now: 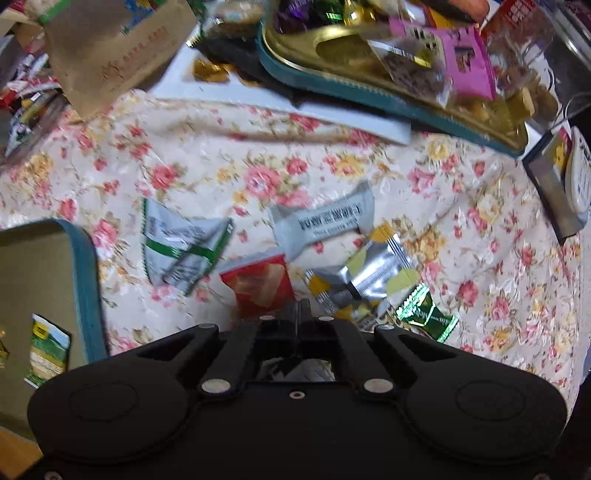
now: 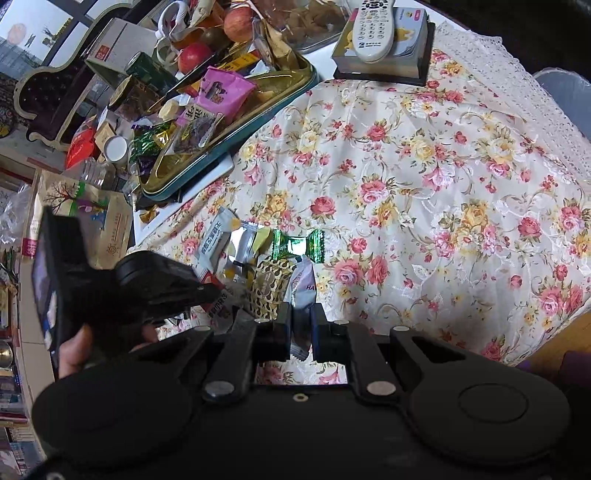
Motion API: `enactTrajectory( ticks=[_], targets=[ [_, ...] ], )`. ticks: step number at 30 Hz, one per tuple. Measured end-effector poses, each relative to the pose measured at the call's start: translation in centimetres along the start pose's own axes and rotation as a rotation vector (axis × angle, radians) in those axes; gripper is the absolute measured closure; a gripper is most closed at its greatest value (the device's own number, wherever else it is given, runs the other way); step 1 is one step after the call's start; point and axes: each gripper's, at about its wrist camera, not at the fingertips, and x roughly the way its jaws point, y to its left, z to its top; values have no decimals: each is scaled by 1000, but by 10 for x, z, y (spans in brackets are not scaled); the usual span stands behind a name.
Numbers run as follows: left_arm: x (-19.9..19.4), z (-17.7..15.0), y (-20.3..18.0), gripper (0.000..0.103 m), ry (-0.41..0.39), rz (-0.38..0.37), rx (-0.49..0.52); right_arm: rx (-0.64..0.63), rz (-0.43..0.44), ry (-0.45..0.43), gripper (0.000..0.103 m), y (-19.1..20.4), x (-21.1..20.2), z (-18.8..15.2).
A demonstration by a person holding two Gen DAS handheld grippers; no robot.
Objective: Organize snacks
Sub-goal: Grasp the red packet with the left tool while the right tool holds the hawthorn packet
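Observation:
Several snack packets lie loose on the floral tablecloth. In the left wrist view I see a white-green packet [image 1: 181, 247], a grey bar [image 1: 325, 219], a red packet [image 1: 258, 282], a silver-yellow packet [image 1: 365, 273] and a green candy [image 1: 424, 314]. My left gripper [image 1: 300, 314] is shut, its tips just at the near edge of the red packet, holding nothing that I can see. My right gripper [image 2: 300, 321] is shut on a white packet [image 2: 304, 286] lifted above the cloth. The green candy [image 2: 297, 245] and a leopard-print packet [image 2: 269, 288] lie just beyond it. The left gripper [image 2: 147, 291] shows at the left.
A teal-rimmed gold tray [image 1: 332, 79] piled with sweets sits at the back, also in the right wrist view [image 2: 236, 136]. A second teal-rimmed tray [image 1: 86, 280] holding a green packet [image 1: 46, 349] is at my near left. A remote on a box [image 2: 380, 33] stands far right.

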Motion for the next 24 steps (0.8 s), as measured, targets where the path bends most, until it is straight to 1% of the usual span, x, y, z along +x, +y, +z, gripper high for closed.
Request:
enactTrajectory(
  ticks=[3, 4, 7, 9, 12, 17, 20, 21, 22, 24],
  targets=[
    [-9, 3, 9, 100, -1, -43, -7, -1, 5, -2, 91, 0, -1, -1],
    [-9, 3, 14, 97, 2, -53, -9, -4, 6, -3, 91, 0, -2, -1],
    [-6, 3, 22, 87, 8, -50, -37, -7, 11, -2, 91, 1, -2, -1],
    [0, 0, 23, 83, 7, -32, -58, -11, 12, -3, 91, 2, -3, -2],
    [10, -1, 22, 82, 14, -5, -75, -13, 11, -8, 91, 2, -3, -1],
    [23, -3, 15, 81, -3, -25, -91, -15, 8, -5, 91, 0, -3, -2],
    [24, -3, 7, 73, -18, -12, -75, -12, 9, -1, 91, 0, -2, -2],
    [24, -3, 5, 67, -18, -15, -71, -12, 11, 0, 91, 0, -2, -1],
    [24, -3, 4, 65, -20, -17, -70, -12, 11, 0, 91, 0, -2, -1],
    [24, -4, 5, 65, -22, -17, -74, -14, 12, 0, 91, 1, -3, -1]
  ],
)
